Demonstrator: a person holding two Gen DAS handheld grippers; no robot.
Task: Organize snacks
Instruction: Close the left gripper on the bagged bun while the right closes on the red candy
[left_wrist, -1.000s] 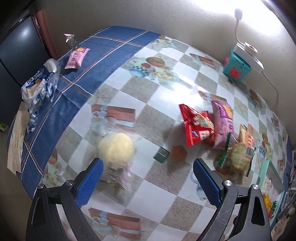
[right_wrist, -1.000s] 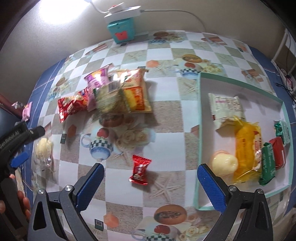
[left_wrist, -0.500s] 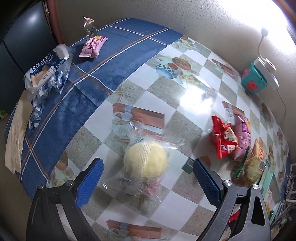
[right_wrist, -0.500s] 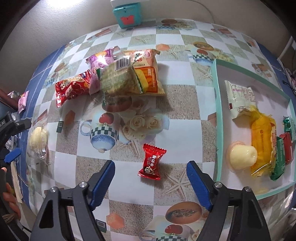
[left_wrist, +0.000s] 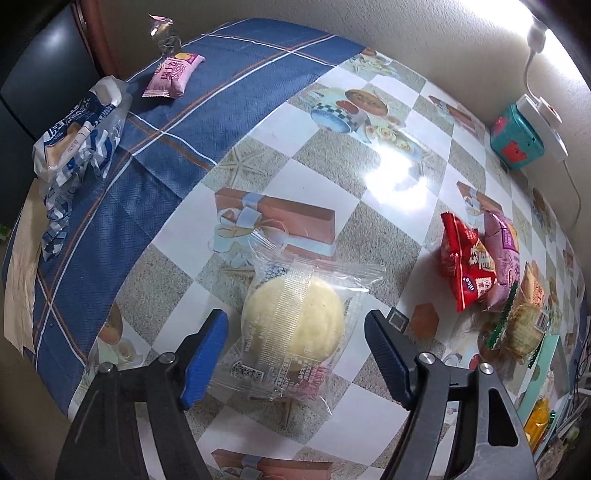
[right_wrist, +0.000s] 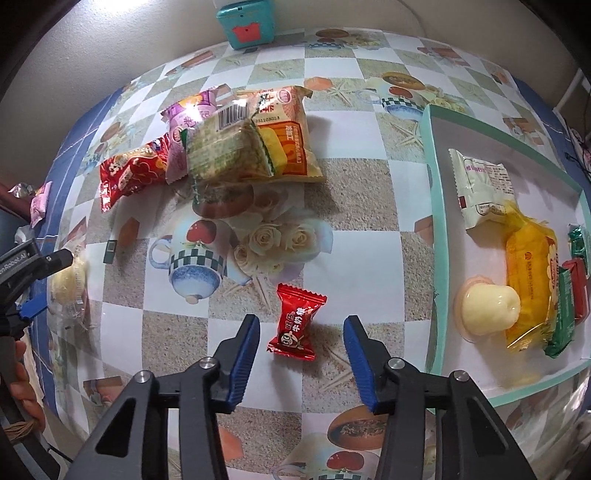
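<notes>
The left gripper (left_wrist: 295, 354) points steeply down at the desk (left_wrist: 399, 229), its blue ribbed fingers (left_wrist: 205, 360) spread and closing around a round pale-yellow bun in a clear crinkled wrapper (left_wrist: 291, 325). The pads sit just beside the wrapper's edges at 9 and 3 o'clock; no press on the bun itself shows. The wrapper's long axis runs from about 12 to 6 o'clock, its printed end toward the gripper.

The right gripper (right_wrist: 301, 354) also points down, its fingers (right_wrist: 242, 360) partly spread and closing on either side of a red foil candy (right_wrist: 297, 321) with twisted, pinked ends. The candy lies flat on the glossy checked oilcloth, long axis from roughly 1 to 7 o'clock, apart from both pads.

At 10 to 12 o'clock from the candy lies a heap of soft packets: a red bag (right_wrist: 129, 173), a pink one (right_wrist: 186, 122), a green-edged cracker pack (right_wrist: 225, 151) and an orange pack (right_wrist: 286, 144), overlapping. At 3 o'clock a shallow tray with a mint-green rim (right_wrist: 430, 206) holds a white packet (right_wrist: 480, 188), a yellow-wrapped cake (right_wrist: 532, 280) and a second pale bun (right_wrist: 487, 306).
</notes>
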